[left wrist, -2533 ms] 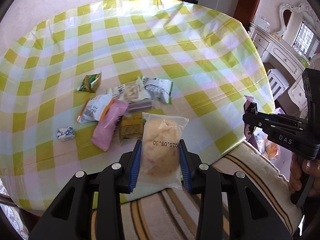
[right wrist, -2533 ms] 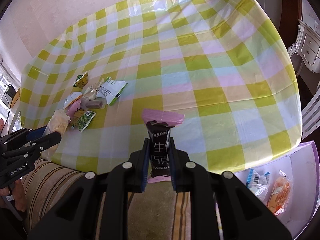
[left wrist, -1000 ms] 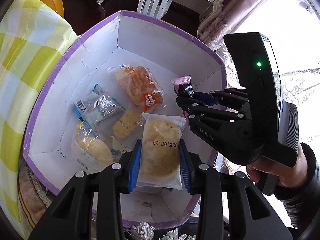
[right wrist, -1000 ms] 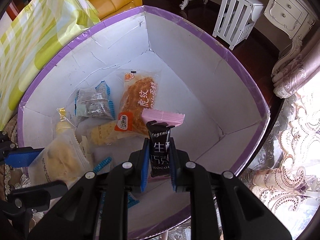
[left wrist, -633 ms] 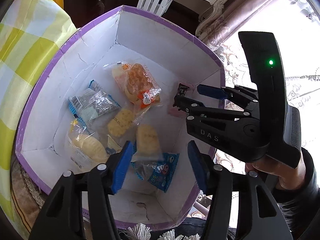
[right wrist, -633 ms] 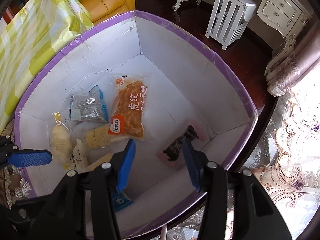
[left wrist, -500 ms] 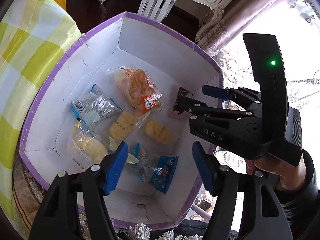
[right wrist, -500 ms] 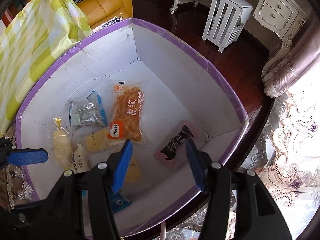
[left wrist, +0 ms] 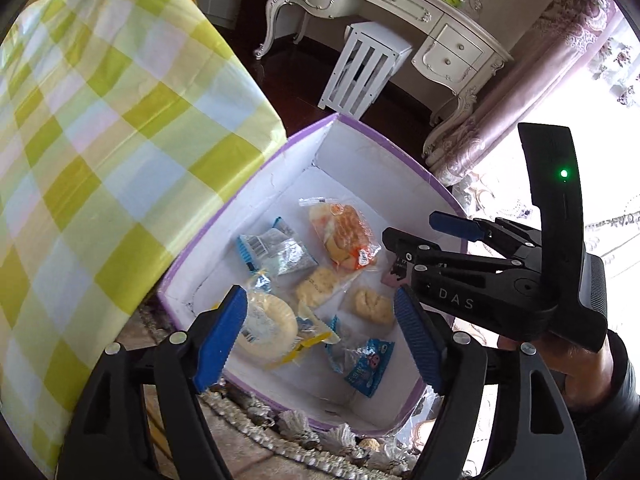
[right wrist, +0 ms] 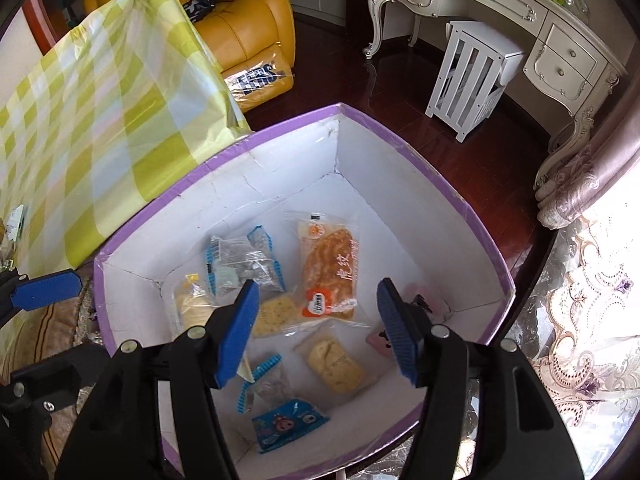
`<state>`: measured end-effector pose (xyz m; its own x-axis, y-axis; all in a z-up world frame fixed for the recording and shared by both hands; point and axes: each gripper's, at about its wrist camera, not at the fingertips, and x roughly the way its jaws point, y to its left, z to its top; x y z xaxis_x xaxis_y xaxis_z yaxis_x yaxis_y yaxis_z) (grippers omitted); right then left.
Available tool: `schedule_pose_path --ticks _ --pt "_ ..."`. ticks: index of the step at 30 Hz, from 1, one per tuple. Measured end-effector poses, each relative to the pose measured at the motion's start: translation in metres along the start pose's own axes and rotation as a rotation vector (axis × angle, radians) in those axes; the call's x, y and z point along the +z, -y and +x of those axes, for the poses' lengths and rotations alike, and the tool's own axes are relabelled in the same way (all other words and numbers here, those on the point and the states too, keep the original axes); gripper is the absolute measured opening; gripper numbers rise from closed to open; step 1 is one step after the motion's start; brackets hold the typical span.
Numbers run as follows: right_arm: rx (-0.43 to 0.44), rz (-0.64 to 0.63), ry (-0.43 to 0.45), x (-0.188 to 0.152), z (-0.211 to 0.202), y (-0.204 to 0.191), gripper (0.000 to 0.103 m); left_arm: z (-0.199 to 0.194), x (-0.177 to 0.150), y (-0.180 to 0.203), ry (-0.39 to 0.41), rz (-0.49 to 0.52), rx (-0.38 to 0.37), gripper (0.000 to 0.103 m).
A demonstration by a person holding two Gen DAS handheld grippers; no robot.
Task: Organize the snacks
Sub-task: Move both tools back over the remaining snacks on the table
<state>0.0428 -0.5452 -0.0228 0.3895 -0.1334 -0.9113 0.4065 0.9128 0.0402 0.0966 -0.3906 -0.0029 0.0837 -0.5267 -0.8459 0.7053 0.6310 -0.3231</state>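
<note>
Snacks lie in a loose layer on the floor of the purple-rimmed box (right wrist: 404,148), which serves as the landmark here: an orange-labelled bread packet (right wrist: 330,268) near its middle, a clear packet with blue edges (right wrist: 244,260) toward the wall nearest the bench (left wrist: 100,128), pale round pastries (right wrist: 336,364) in clear wrap toward the near wall, a small blue packet (right wrist: 286,420) close against that near wall, and a pink-ended chocolate bar (right wrist: 416,308) by the right-hand wall. Both tools hover above the box and hold nothing: the left tool (left wrist: 320,336) has its blue pads spread wide, with only the box's contents showing between them, and the right tool (right wrist: 316,326) is likewise spread wide and empty over the box. In the left wrist view the right tool (left wrist: 416,236) reaches in over the box's right-hand rim. This reads as the close of a drop-off step, with the packets delivered and the tools free. The box stands just beside the bench, lower than its checked yellow cloth. A packet edge shows at the far left of the right wrist view, on the bench side of the box, so more snacks probably wait there. The next move likely calls for lifting both tools clear of the rim, swinging toward the bench, and keeping the pads apart until each straddles a fresh packet.
</note>
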Motion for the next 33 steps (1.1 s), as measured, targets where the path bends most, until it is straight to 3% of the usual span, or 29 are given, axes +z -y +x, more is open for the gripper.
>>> schedule_pose_path --ticks 20,33 --pt "0.142 -0.168 0.025 0.006 -0.022 -0.117 0.061 -0.090 -0.033 -0.098 0.217 -0.209 0.135 0.073" --pt "0.228 -0.254 -0.009 0.008 -0.011 -0.188 0.062 -0.128 -0.070 -0.161 0.297 -0.337 0.311 0.073"
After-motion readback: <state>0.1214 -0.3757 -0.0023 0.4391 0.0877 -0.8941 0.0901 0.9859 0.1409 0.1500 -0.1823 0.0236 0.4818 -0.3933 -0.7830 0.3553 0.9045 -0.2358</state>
